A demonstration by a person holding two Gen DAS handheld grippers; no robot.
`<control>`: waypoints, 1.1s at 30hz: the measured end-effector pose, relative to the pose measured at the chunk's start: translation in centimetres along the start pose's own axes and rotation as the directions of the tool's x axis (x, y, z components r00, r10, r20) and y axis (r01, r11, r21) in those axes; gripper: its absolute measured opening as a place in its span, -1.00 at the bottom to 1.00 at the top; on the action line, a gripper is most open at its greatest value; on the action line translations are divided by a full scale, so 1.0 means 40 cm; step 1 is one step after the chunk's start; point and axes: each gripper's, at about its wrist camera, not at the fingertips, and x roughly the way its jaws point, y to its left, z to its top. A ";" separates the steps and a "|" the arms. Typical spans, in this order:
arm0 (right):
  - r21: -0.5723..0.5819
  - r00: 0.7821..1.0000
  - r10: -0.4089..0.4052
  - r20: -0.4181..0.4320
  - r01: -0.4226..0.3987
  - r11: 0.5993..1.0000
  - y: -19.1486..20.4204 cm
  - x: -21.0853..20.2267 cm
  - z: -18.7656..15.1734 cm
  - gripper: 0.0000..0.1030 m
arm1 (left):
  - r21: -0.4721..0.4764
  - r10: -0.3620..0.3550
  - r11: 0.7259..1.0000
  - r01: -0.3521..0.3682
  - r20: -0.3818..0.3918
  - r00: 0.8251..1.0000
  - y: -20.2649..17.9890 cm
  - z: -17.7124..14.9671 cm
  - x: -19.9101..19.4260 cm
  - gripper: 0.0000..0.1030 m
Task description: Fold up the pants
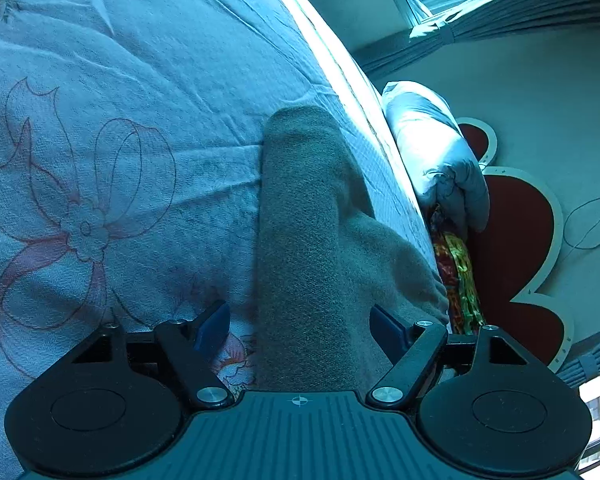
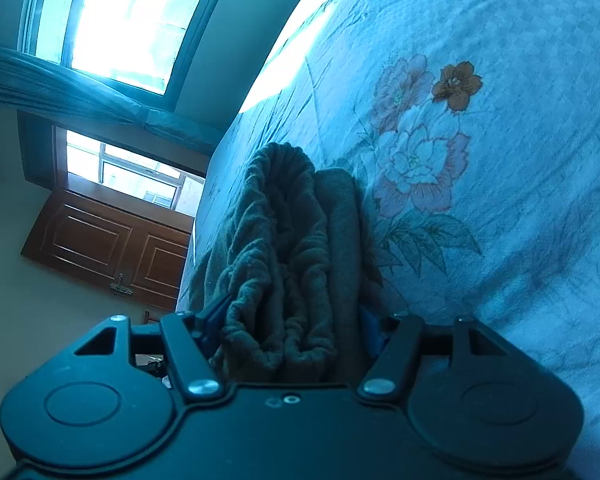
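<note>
The pants lie on the flowered bedsheet, close to the bed's edge. The left gripper has its jaws spread wide, with a folded band of cloth between them, unclamped. The right gripper is packed with the bunched waistband; whether it is pinching I cannot tell. Risks, in my judgement: the loose end slipping off the bed, and the thick bundle sliding out under pull.

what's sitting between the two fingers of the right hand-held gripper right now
In the right wrist view, the gathered elastic waistband end of the grey pants fills the gap of the right hand-held gripper, bunched in folds over the floral bedsheet.
</note>
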 end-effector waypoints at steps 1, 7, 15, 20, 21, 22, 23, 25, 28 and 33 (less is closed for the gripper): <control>-0.005 1.000 -0.002 -0.007 0.002 1.000 0.004 0.012 -0.001 0.17 | 0.008 0.006 1.000 -0.006 -0.001 1.000 -0.005 0.001 0.007 0.50; -0.019 1.000 -0.008 -0.024 0.007 1.000 0.033 0.090 0.001 0.18 | -0.010 -0.110 0.994 0.110 -0.016 0.994 -0.028 -0.003 0.069 0.39; -0.074 0.997 0.078 -0.004 -0.078 0.994 0.064 0.036 0.002 -0.20 | -0.117 -0.321 0.936 0.332 0.104 0.941 0.017 -0.059 0.047 -0.39; -0.148 0.992 0.125 -0.021 -0.126 0.981 0.150 0.064 0.061 -0.21 | -0.067 -0.341 0.933 0.353 0.138 0.930 -0.031 -0.023 0.012 -0.39; -0.156 0.990 0.136 -0.027 -0.139 0.978 0.167 0.078 0.079 -0.21 | -0.061 -0.344 0.932 0.356 0.153 0.926 -0.034 0.000 -0.001 -0.39; -0.163 0.988 0.148 -0.034 -0.151 0.975 0.185 0.098 0.100 -0.21 | -0.056 -0.344 0.932 0.357 0.165 0.924 -0.034 0.021 -0.013 -0.39; -0.170 0.987 0.156 -0.044 -0.161 0.972 0.203 0.122 0.120 -0.21 | -0.049 -0.342 0.934 0.355 0.177 0.923 -0.035 0.045 -0.022 -0.39; -0.189 0.982 0.177 -0.071 -0.188 0.964 0.239 0.184 0.162 -0.21 | -0.038 -0.333 0.937 0.347 0.204 0.921 -0.031 0.097 -0.043 -0.40; -0.181 0.973 0.207 -0.105 -0.223 0.958 0.265 0.299 0.225 -0.21 | -0.027 -0.300 0.949 0.315 0.239 0.923 -0.004 0.183 -0.077 -0.40; -0.100 0.970 0.191 -0.152 -0.207 0.973 0.201 0.494 0.279 -0.14 | -0.082 -0.204 0.969 0.235 0.278 0.939 0.100 0.284 -0.071 -0.39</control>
